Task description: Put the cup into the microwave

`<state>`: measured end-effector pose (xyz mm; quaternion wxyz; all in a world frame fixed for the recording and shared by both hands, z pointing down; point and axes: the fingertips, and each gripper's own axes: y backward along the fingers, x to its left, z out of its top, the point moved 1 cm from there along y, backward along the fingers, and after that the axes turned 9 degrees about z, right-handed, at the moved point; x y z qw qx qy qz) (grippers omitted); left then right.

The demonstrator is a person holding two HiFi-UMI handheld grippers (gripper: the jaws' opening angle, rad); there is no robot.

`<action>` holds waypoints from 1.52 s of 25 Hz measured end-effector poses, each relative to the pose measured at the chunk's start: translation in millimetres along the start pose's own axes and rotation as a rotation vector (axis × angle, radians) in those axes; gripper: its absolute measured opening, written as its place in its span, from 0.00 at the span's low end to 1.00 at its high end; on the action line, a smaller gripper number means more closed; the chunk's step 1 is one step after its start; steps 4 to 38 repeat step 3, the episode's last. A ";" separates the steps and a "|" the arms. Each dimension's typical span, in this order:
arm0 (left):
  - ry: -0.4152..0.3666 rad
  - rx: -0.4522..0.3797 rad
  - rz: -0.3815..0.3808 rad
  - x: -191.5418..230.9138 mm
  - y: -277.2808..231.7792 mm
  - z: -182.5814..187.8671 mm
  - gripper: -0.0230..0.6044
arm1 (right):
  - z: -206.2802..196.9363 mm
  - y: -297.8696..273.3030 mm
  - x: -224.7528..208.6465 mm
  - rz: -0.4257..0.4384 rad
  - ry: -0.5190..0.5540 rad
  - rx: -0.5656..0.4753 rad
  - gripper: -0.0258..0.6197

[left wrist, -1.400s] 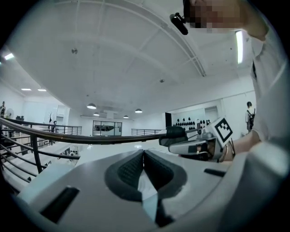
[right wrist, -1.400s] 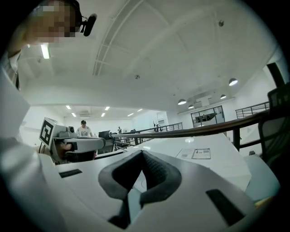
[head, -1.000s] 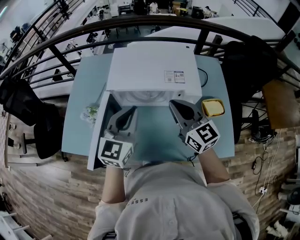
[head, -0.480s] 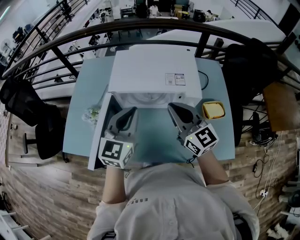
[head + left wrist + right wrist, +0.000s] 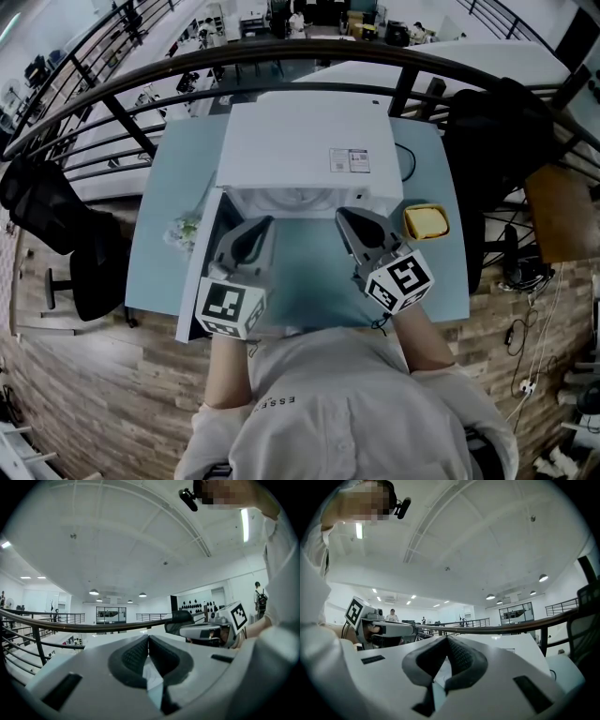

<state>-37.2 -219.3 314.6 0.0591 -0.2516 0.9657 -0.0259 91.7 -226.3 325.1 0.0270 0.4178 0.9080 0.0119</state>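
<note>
Microwave (image 5: 305,141) interior largely out of sight.
Roofed over by its own white top, with only a sliver showing at the front; greenish clump (image 5: 183,228) on the table (image 5: 155,187) beside the door (image 5: 192,281) too small to identify.

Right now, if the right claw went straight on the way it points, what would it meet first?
Probably the microwave: the right claw, shut and empty, points at the right part of its open front. Whether it would pass inside or strike the front edge is unclear from above.
</note>
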 end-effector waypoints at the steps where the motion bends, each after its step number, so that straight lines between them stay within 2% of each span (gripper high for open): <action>1: -0.001 0.000 0.000 0.4 -0.1 -0.1 0.04 | -0.6 -0.1 -0.1 -0.002 -0.001 0.000 0.06; 38: 0.000 0.000 0.000 1.2 -0.3 -0.5 0.04 | -1.6 -0.5 -0.5 -0.006 -0.003 0.001 0.06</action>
